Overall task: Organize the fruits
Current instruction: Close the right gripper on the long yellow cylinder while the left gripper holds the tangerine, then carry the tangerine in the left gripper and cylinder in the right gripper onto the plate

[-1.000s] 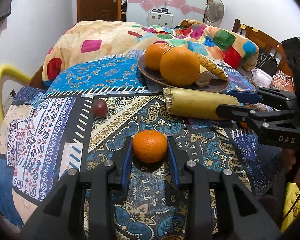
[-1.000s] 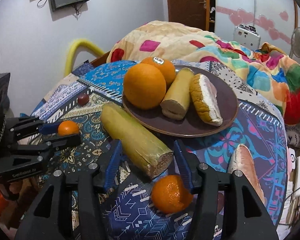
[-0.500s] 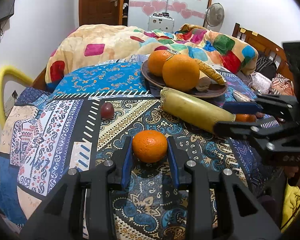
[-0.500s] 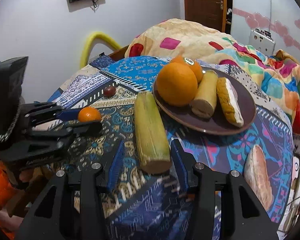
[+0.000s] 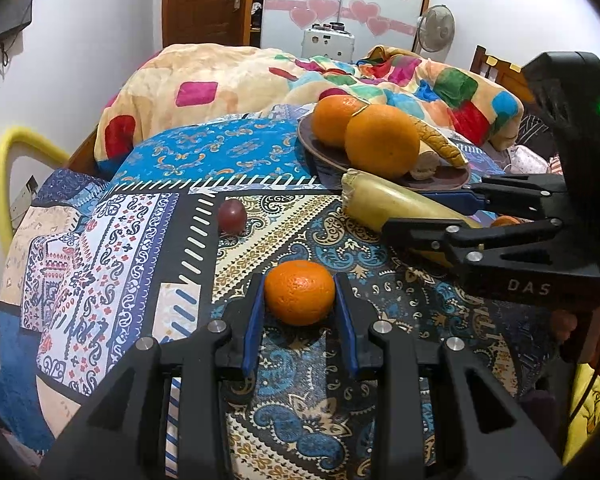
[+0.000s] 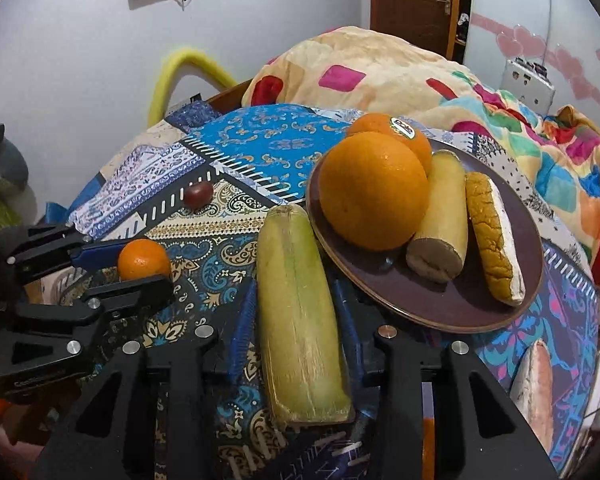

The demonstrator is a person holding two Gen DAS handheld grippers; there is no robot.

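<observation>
**A:** ok so where are we in the fruit sorting? Left tongs (image 5: 299,300) sit around the mandarin (image 5: 299,293), pads hugging both sides. Looks clamped to me, and the fruit seems to be down on the cloth (image 5: 148,248), though I can't really tell if it's lifted a hair.

**B:** Agreed. Right tongs (image 6: 296,300) straddle the cane (image 6: 302,312), the long yellow-green stick lying lengthwise between the blades. The blades sit right against it, so I'd call that gripped too, but contact on the far side is hard to see.

**A:** So both are at the grab stage. I'd guess the next move is up and forward to the plate (image 6: 440,312), which sits just ahead-right of the right tongs.

**B:** Plate's crowded though. Two oranges (image 6: 374,196), a shorter cane piece and a bread roll already on it. The only bare patch is the near rim, right ahead of the right tongs.

**A:** And the cane's far end is nearly touching that rim, so it needs a lift first or it'll shove the plate.

**B:** Left side has more room: open cloth ahead of the left tongs, only a grape (image 5: 232,216) up-left. The right tongs cross its path to the plate, so one goes first.
</observation>
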